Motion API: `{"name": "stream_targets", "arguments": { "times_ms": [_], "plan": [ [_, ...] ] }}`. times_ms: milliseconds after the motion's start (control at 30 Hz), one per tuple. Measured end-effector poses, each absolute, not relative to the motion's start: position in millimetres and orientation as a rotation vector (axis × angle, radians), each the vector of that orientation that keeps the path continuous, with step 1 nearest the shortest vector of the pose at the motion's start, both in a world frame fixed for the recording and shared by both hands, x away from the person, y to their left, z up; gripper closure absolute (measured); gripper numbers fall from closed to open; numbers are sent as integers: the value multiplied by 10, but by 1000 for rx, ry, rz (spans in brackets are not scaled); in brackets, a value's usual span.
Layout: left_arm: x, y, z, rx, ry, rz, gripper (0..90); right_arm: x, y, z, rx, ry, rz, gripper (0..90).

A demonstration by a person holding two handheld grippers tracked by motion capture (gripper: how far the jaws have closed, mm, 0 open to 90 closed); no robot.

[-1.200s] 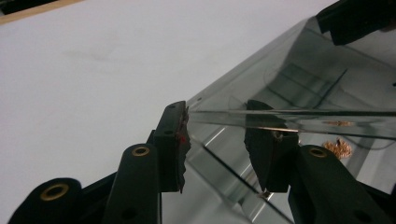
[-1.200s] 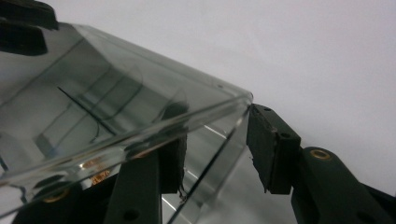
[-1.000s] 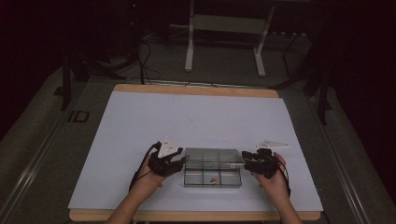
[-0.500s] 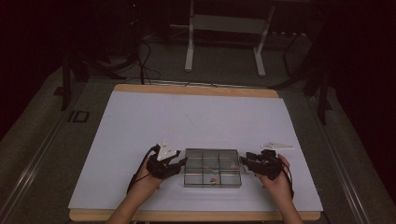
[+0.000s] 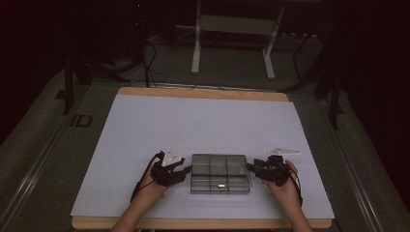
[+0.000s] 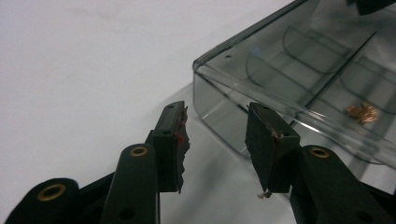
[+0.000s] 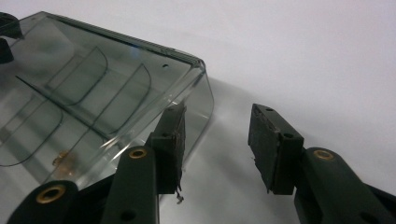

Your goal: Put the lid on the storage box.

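The right gripper (image 7: 217, 144) rises from the near edge with its two black fingers (image 7: 273, 147) apart and nothing between them, only the pale surface (image 7: 303, 51). Its left finger stands just beside the rounded near corner of a clear smoky box (image 7: 93, 88), though whether it touches the wall cannot be told. The lidded box runs off to the left, thin curved dividers showing through the lid, and a small coppery piece (image 7: 63, 159) lies in a near compartment.

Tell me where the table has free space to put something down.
The far half of the table, beyond the clear box, is bare, as are both side margins. It is crowded near the front edge: the left gripper and right gripper flank the box.
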State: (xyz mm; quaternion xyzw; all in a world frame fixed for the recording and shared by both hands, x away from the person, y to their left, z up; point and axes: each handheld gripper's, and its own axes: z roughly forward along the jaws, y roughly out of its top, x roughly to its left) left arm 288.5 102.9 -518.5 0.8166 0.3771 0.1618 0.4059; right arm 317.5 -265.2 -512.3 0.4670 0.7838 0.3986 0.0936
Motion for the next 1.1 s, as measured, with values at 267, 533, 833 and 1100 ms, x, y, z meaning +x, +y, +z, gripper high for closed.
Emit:
{"name": "stream_targets", "arguments": {
  "times_ms": [267, 533, 833, 1100],
  "plan": [
    [2952, 1131, -5328, 2045, 1003, 373, 582, 3204, -2694, -5191, 1402, 2313, 1162, 531],
    [2974, 1236, -5328, 2005, 1013, 365, 350, 3220, -2745, -5151, 1373, 2281, 1186, 361],
    [2979, 1319, -5330, 1974, 1042, 367, 15, 3181, -2811, -5111, 1293, 2260, 1241, 162],
    [2967, 1384, -5322, 1934, 1043, 397, 15, 3169, -2880, -5113, 1274, 2218, 1232, 142]
  ]
}}
